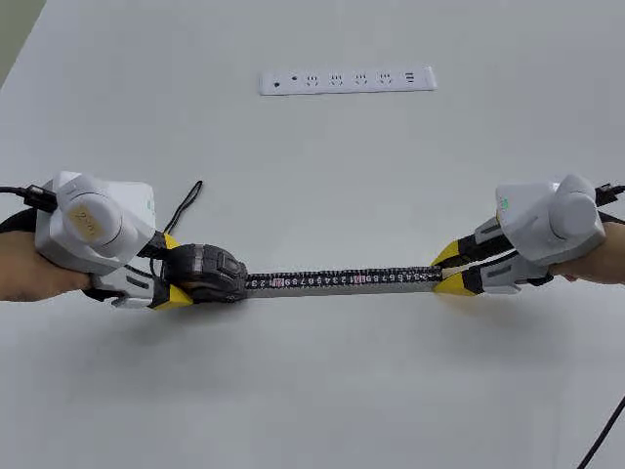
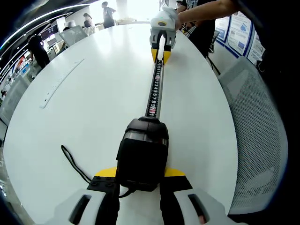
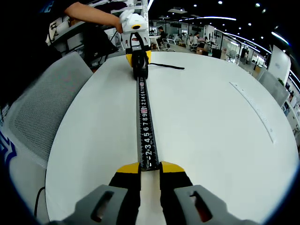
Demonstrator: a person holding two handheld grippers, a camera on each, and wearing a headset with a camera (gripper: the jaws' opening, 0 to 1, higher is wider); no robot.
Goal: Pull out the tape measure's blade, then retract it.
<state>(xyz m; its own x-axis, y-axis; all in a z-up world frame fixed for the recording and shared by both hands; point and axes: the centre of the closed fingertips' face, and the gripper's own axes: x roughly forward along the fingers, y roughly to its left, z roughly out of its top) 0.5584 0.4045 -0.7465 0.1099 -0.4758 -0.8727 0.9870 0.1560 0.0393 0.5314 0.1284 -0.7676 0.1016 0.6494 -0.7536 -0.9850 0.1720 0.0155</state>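
Status: by our read, the pull-out half is looking done. We're gripping the body of the tape measure in the left tongs, clenched on it, at the left of the head view and low over the counter. The right tongs are pinching the tip of the blade, well apart from the body. The blade is running straight between the two with the numbers facing up. In the right gripper view the low digits are sitting just ahead of the tongs.

We can't tell whether this is the full draw. What's left, as we judge it, is the retraction: bringing the right tongs back toward the body so the blade is feeding in under control instead of snapping.

The strap is lying loose on the counter beside the left tongs.

Surface: a plain white counter, curving at the edge in the gripper views. A white power strip is lying at the far side, well apart from the work.

Room: a grey mesh chair is sitting by the counter edge. Behind it is an open office, with ceiling lights glowing and people standing far off.
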